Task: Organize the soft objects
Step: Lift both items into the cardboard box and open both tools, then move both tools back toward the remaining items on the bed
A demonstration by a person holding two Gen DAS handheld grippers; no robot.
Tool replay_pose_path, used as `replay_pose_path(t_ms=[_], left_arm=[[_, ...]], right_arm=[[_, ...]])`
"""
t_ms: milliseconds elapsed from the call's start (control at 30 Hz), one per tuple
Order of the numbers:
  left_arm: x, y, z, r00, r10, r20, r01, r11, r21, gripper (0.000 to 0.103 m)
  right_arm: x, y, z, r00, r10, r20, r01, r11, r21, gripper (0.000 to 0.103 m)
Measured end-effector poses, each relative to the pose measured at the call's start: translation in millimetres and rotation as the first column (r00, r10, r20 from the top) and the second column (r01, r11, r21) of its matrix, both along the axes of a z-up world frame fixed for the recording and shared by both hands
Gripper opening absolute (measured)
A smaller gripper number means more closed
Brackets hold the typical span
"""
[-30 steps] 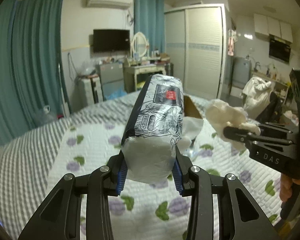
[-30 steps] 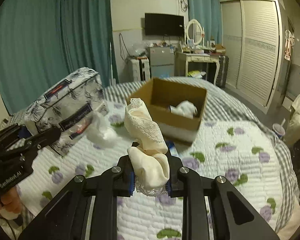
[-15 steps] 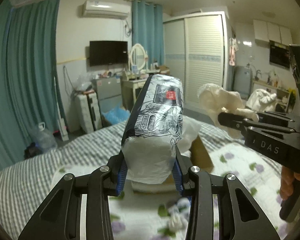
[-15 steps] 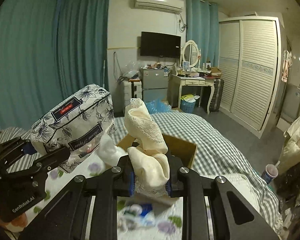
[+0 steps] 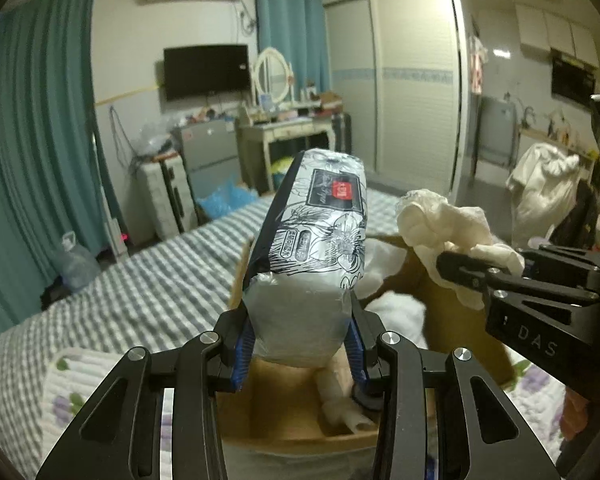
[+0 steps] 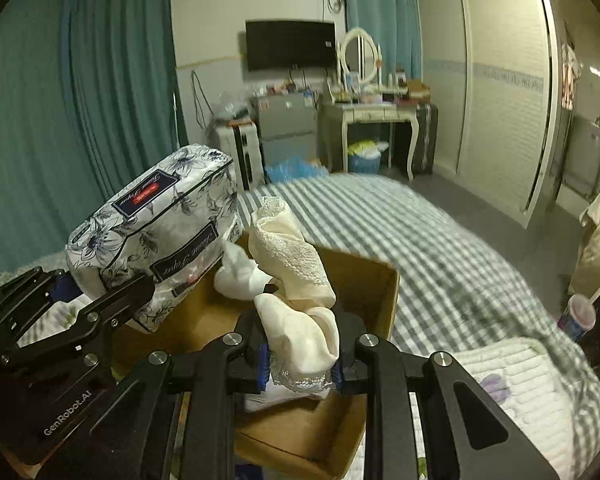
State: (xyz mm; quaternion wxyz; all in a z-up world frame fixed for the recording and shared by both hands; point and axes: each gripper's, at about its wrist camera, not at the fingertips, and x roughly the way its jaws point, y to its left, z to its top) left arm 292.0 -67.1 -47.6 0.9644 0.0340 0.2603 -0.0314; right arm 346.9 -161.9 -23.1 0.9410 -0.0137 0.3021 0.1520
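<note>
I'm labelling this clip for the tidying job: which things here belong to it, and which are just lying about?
Part of the job:
- tissue pack, held by the left gripper
- cream lace cloth, held by the right gripper
- cardboard box under both
- white cloth in the box

Lying about:
- TV
- dressing table
- water jug

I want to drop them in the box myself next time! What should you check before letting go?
1. Left hand-held gripper has a firm hold on the tissue pack: ok.
2. Right hand-held gripper has a firm hold on the cream lace cloth: ok.
3. Both things are above the open cardboard box: ok.
4. The box has room left: ok, brown floor shows beside the white cloths inside.
5. The pack and the cloth will not bump each other: cannot tell, they hang close together.
</note>
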Motion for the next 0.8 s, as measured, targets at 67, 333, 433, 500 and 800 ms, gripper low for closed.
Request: replay_pose_path(t_ms=[67,333,433,500,800], left_arm=[[3,-2,-7,1.000,-0.003,-0.016,0.003,1.000,-0.006,0.038],[-18,-4,12,1.000,0.011,0.005,-0.011,1.000,0.001,0.077],[-33,0,35,0.999,0.023,0.028,-0.023,1.000,-0.001,0.081],[-50,2,58,0.999,0.023,0.047,-0.023,1.000,-0.012,0.081],[-152,3,151,0.983,0.033,0.179,-0.032,0.999,-0.010,0.094]], right_arm=[[5,-7,-13,1.000,0.000,-0.026,0.000,1.000,0.001,0.022],[-2,-24,1,1.000,-0.030,-0.009,0.031,0.998,0.048,0.057],[-21,-24,24,0.999,-0.034,0.035,0.032,0.999,0.039,0.058],[-37,-22,43,0.998,-0.032,0.049,0.030,0.999,0.027,0.058],[-137,-20,134,0.990,-0.002,0.139,0.003,1.000,-0.004,0.067]])
